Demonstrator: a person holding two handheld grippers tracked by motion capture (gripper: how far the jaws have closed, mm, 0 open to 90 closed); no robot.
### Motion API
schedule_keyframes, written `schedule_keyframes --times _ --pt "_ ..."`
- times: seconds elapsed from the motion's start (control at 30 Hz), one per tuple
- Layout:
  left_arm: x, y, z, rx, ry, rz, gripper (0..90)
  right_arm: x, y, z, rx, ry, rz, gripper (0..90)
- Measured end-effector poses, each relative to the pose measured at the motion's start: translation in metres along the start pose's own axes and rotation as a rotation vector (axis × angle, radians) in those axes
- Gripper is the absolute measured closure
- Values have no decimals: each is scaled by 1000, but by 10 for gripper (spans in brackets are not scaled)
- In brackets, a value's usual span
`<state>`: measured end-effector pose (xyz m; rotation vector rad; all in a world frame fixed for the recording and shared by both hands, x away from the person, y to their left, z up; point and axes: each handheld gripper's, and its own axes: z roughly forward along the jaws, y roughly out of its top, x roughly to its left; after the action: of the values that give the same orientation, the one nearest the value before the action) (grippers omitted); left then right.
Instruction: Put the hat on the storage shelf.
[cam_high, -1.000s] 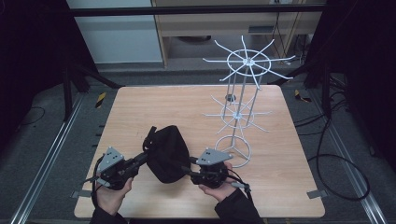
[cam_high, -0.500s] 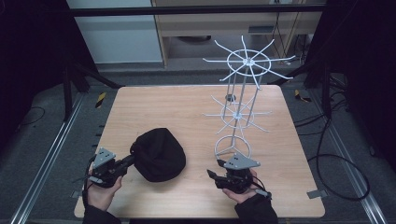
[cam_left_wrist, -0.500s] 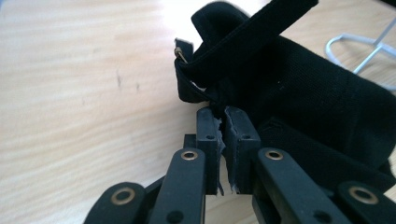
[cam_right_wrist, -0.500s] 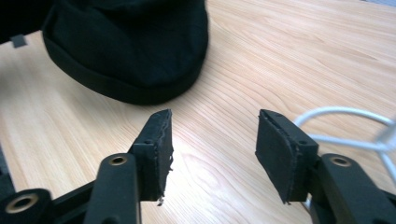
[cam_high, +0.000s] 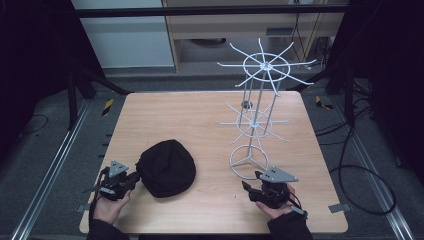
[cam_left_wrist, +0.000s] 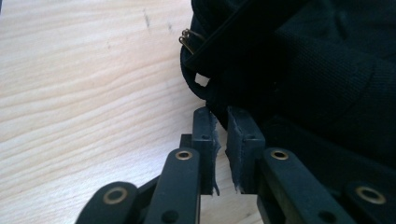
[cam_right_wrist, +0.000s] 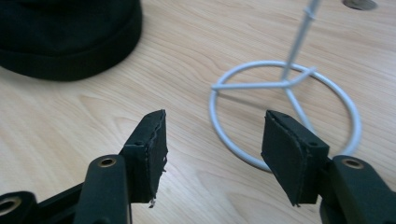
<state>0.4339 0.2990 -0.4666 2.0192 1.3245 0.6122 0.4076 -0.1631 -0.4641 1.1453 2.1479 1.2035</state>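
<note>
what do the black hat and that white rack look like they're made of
Black hat: seemingly soft woven or knitted fabric, matte; the left gripper view shows a fine ribbed weave and a stitched band.
White rack: apparently thin metal wire with a smooth white coating; slim rods, ring base.

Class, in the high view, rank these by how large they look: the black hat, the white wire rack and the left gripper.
1. white wire rack, tallest and widest
2. black hat
3. left gripper, smallest, though it lies nearest the camera
</note>
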Motion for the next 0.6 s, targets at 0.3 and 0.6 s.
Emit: schedule_keyframes --times 0.3,0.6 --pt "5 5 -20 -79 39 -53 631 -25 -10 -10 -10 -97 56 364" --pt "-8 26 -41 -193 -7 -46 496 -48 -18 -24 -39 -154 104 349"
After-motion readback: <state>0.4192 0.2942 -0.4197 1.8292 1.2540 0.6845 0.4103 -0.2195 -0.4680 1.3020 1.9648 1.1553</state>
